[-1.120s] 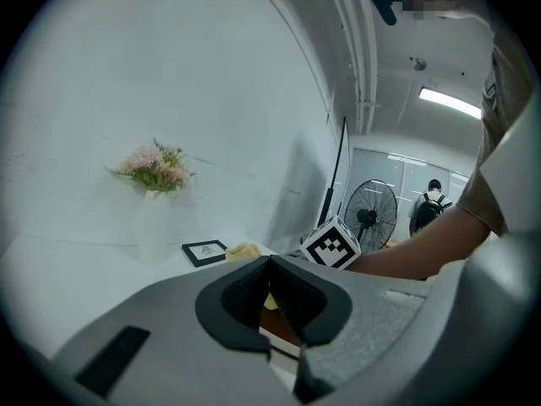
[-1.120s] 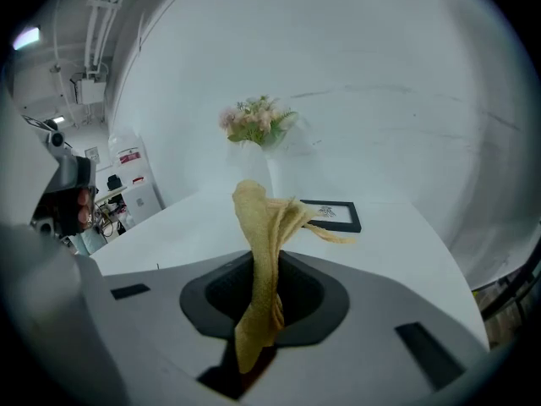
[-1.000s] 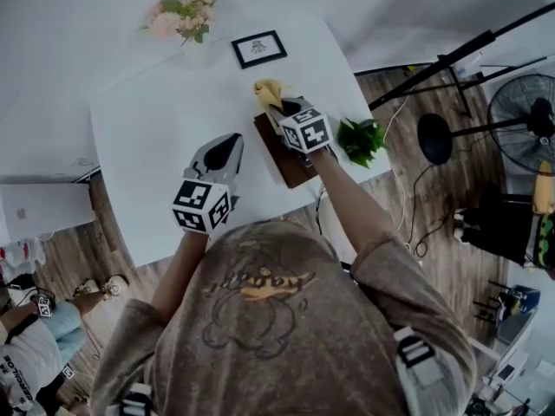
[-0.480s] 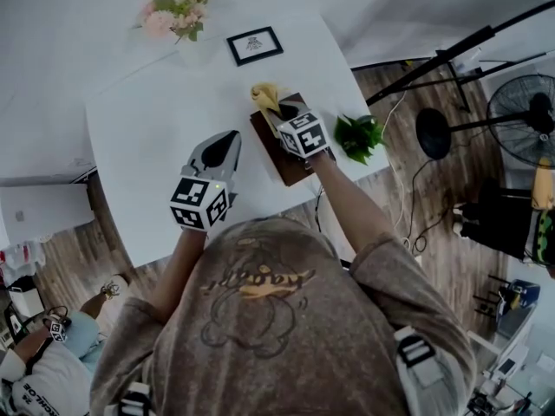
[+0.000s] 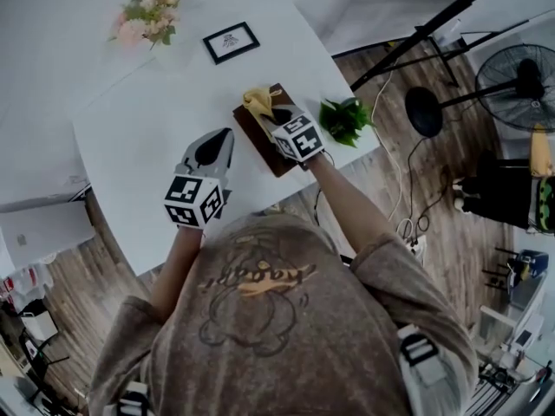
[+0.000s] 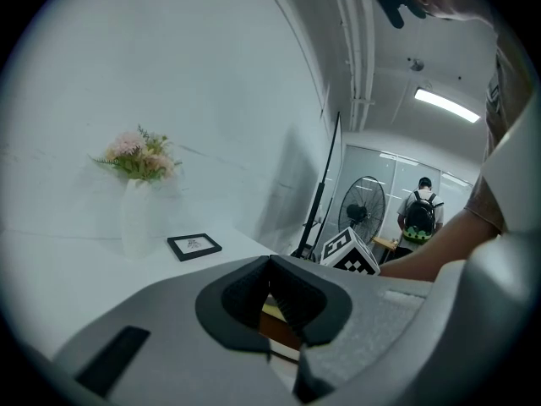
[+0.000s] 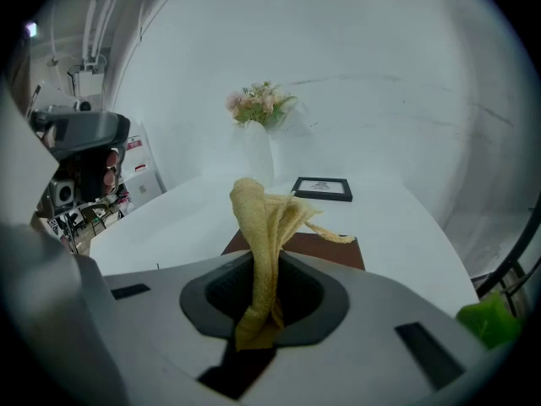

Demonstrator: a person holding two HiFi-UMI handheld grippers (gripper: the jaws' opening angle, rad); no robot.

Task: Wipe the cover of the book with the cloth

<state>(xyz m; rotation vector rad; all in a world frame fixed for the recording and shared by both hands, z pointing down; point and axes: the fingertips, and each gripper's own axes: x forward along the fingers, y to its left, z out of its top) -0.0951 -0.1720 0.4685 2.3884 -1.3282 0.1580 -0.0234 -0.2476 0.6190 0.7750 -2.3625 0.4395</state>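
A dark brown book (image 5: 257, 144) lies near the table's right edge. My right gripper (image 5: 270, 115) hovers over its far end, shut on a yellow cloth (image 5: 257, 102) that stands bunched up out of the jaws. In the right gripper view the cloth (image 7: 262, 218) rises from between the pads of the right gripper (image 7: 264, 265), with the book (image 7: 330, 249) just beyond. My left gripper (image 5: 228, 133) is held above the bare table left of the book, jaws shut and empty. In its own view the left gripper (image 6: 270, 265) points toward the book (image 6: 279, 332).
On the white table (image 5: 139, 120) stand a vase of flowers (image 5: 143, 16) and a small black picture frame (image 5: 231, 42) at the far side, and a green plant (image 5: 345, 120) at the right edge. A fan (image 5: 520, 85) and a stand are on the floor to the right.
The right gripper with the cloth has drawn a little nearer over the book's far end. The left gripper stays about where it was. The head view has shifted.
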